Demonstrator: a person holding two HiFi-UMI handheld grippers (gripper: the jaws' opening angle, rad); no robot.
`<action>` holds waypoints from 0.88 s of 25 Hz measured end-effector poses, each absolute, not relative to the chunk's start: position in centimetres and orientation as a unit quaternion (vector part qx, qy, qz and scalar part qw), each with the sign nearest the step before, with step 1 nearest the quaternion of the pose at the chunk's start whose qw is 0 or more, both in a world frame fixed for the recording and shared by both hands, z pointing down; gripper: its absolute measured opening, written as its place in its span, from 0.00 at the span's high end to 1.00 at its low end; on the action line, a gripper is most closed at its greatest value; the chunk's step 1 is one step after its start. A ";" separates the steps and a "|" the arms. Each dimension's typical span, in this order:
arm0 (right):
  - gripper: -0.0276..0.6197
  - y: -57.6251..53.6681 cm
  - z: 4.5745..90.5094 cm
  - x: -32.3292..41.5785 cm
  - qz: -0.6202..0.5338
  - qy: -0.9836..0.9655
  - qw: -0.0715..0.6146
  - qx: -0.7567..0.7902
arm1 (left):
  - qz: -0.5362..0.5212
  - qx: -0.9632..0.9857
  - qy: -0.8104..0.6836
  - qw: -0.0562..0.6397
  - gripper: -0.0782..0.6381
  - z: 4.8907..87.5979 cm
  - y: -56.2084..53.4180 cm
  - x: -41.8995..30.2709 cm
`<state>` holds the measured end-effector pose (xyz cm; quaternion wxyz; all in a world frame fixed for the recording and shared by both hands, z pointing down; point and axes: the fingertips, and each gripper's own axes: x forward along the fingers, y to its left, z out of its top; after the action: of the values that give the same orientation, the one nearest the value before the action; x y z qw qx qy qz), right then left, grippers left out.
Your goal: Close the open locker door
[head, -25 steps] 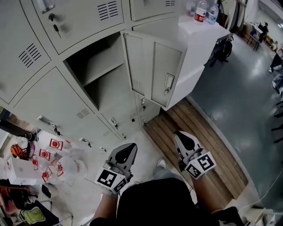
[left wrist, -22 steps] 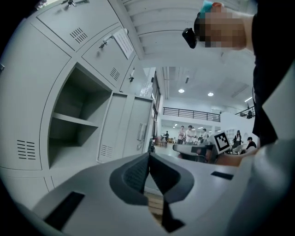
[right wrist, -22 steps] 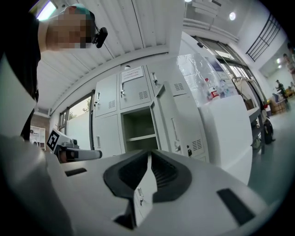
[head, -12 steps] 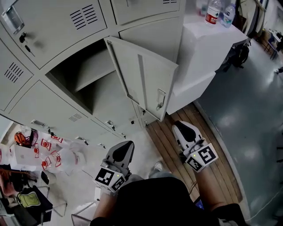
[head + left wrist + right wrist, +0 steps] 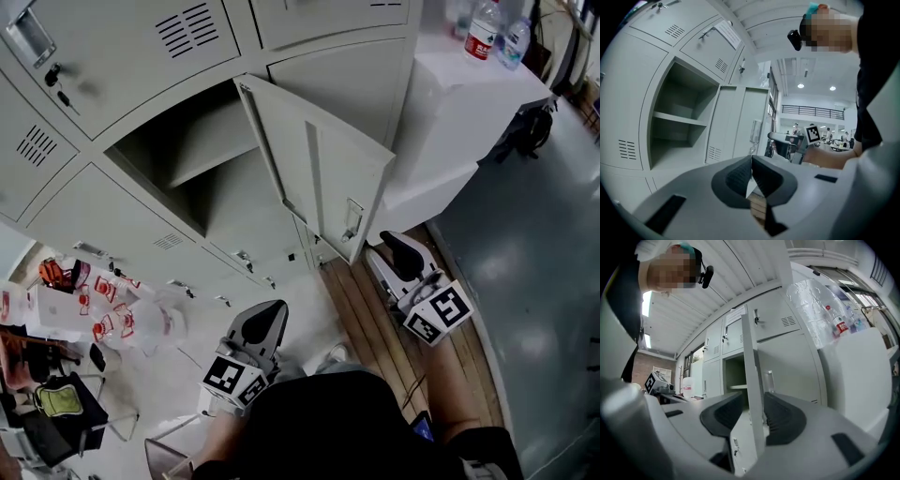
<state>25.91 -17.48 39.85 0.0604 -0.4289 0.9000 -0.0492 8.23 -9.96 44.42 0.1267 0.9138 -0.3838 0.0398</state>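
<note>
The grey locker door stands swung out from its empty compartment, which holds one shelf. My right gripper is just right of the door's lower free corner. Its jaws are opening. In the right gripper view the door's free edge runs up between the two pads of the right gripper, and they do not press on it. The door's latch handle shows beyond. My left gripper hangs lower, over the floor, away from the door. The left gripper is shut on nothing, and the door shows ahead of it.
A white cabinet with water bottles on top stands right of the lockers, close behind the door. Wooden slats cover the floor under my right gripper. Plastic bags and clutter lie at the lower left. Closed lockers with keys surround the opening.
My right gripper has risen toward the door's lower free corner. The left gripper has stayed low. The door stands at about the same angle.
</note>
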 end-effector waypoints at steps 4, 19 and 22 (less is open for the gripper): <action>0.75 -18.8 39.0 24.9 -0.037 0.908 0.059 -0.414 | 0.034 0.911 -0.391 0.129 0.86 44.3 -10.5 6.9; 0.78 -17.6 38.0 19.3 -0.030 0.909 0.044 -0.413 | 0.012 0.910 -0.391 0.135 0.86 43.9 -11.2 0.9; 0.76 -17.1 37.9 17.5 -0.030 0.910 0.042 -0.410 | 0.010 0.913 -0.385 0.138 0.86 44.3 -11.2 -0.5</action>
<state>17.51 -17.08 37.92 0.0424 -0.4104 0.9104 -0.0304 -0.46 -11.22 44.27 0.1381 0.9126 -0.3846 0.0098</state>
